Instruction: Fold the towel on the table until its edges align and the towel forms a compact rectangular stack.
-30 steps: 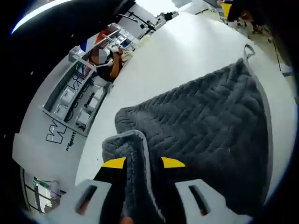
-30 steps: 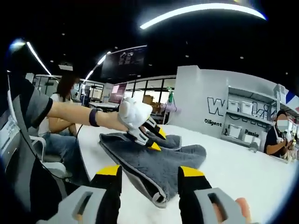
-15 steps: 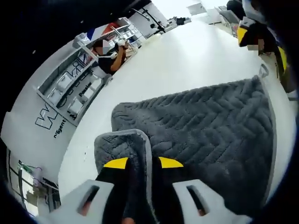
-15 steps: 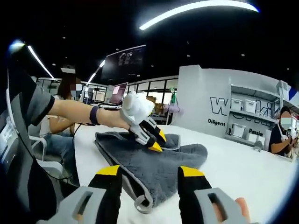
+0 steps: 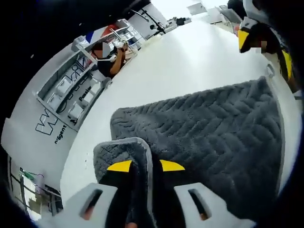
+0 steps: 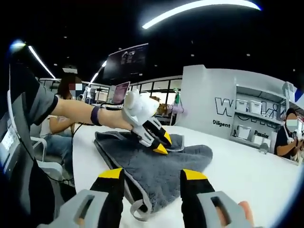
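Observation:
A dark grey ribbed towel [image 5: 204, 128] lies spread on the white table [image 5: 190, 61]. My left gripper [image 5: 145, 166] is shut on one corner of it, and that corner curls up between the yellow-tipped jaws. In the right gripper view the same left gripper [image 6: 164, 144], held by a white-gloved hand, pinches the far side of the towel [image 6: 156, 168]. My right gripper [image 6: 152, 174] stands open low over the table. The towel's near corner, with its hang loop [image 6: 137, 209], lies between the wide-apart jaws. One of the right gripper's yellow-tipped fingers [image 5: 243, 40] shows beyond the towel's far edge.
A grey wall with white shelves [image 6: 247, 121] and lettering stands behind the table. One person [image 6: 287, 137] sits at the table's far end and another [image 6: 66, 90] sits off its left side. The table edge [image 6: 78, 161] runs close to the towel on the left.
The right gripper view has closed in on the towel's near corner, so the hang loop now sits lower between its open jaws. The left gripper still holds its corner.

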Tool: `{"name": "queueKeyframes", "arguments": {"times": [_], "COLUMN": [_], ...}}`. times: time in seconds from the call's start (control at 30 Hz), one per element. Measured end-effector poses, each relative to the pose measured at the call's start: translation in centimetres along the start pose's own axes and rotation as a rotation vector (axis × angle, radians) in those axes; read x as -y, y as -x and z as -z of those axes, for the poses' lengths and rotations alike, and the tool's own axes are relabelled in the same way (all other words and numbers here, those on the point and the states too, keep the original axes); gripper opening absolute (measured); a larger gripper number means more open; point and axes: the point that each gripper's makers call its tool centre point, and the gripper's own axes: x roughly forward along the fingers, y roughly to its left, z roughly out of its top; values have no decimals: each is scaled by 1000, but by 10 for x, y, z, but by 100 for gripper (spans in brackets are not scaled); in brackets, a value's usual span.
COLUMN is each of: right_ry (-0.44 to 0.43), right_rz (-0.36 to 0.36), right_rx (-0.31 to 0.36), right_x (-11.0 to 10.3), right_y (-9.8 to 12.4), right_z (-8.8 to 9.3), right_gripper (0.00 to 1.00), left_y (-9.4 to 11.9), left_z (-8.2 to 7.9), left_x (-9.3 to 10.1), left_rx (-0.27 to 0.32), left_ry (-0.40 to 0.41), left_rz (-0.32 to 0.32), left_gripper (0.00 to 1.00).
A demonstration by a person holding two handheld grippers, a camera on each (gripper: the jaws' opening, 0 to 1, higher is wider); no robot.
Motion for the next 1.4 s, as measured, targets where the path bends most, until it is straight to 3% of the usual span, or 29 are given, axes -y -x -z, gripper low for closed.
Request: {"name": "queueKeyframes", "arguments": {"times": [0.27, 0.3, 0.4, 0.73, 0.9, 1.1, 1.23, 1.4], "right_ry": [7, 10, 4, -3, -8, -11, -13, -7], "right_rz": [-10, -18, -8, -28, -32, -28, -30, -41], "right_rx": [20, 12, 1, 8, 17, 11, 26, 28], "right_x": [0, -1, 1, -3, -3, -3, -3, -8], "right_y": [4, 4, 2, 1, 2, 4, 6, 6], "right_z": [-5, -4, 2, 0, -1, 3, -2, -4], "right_gripper": [48, 48, 48, 47, 47, 47, 47, 46], "left_y": [1, -1, -7, -2, 12, 43, 58, 72], "left_z": [-8, -6, -3, -5, -11, -3, 12, 49], "left_x": [-12, -9, -1, -19, -40, -88, -112, -144], "left_rx": [25, 11, 3, 16, 79, 112, 104, 37], "left_ry": [-48, -89, -60, -63, 12, 122, 182, 247], "left_rz": [-86, -77, -36, -82, -123, -207, -242, -307], "left_gripper": [19, 19, 14, 5, 5, 4, 4, 4]}}
